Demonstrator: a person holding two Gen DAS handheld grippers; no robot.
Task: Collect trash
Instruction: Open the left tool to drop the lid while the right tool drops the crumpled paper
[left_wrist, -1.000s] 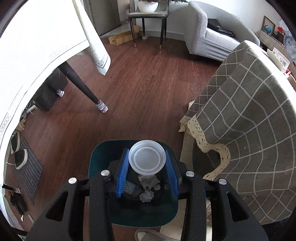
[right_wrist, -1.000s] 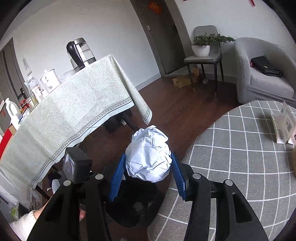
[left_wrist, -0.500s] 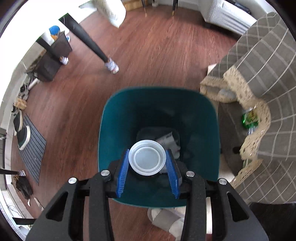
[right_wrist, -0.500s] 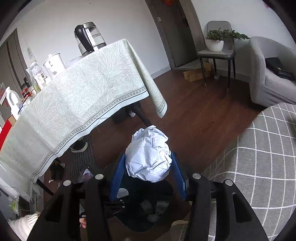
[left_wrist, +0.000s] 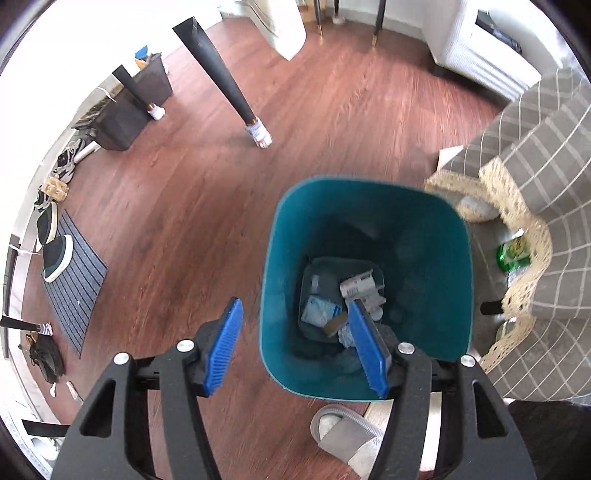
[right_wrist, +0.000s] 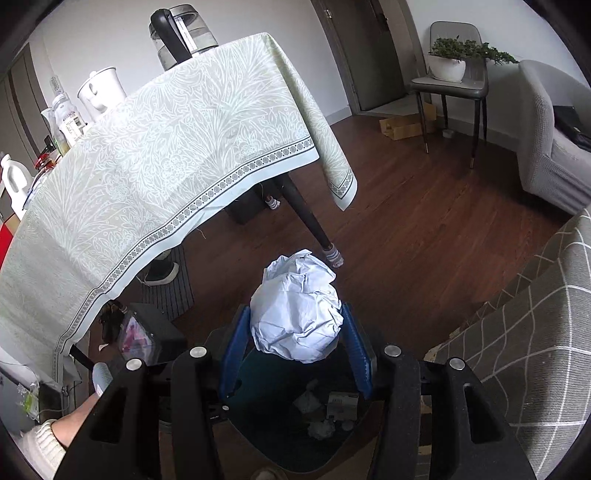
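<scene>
A teal trash bin (left_wrist: 273, 258) stands on the wood floor with paper scraps and small boxes (left_wrist: 360, 286) at its bottom. My left gripper (left_wrist: 295, 347) hangs over the bin's left rim; its jaws are opening and nothing is between them. In the right wrist view my right gripper (right_wrist: 295, 347) is shut on a crumpled white paper ball (right_wrist: 295, 310), held above the same bin (right_wrist: 258, 373), whose inside is dark.
A table with a pale green cloth (right_wrist: 166, 166) and black legs (left_wrist: 221, 74) stands to the left. A grey checked cloth (left_wrist: 535, 184) covers furniture on the right. A grey slipper (left_wrist: 343, 435) lies near the bin. A striped mat (left_wrist: 74, 273) and shoes sit at far left.
The white plastic lid that my left gripper held is gone from its jaws, which now stand wider. Both grippers moved over the bin; the paper ball stays held.
</scene>
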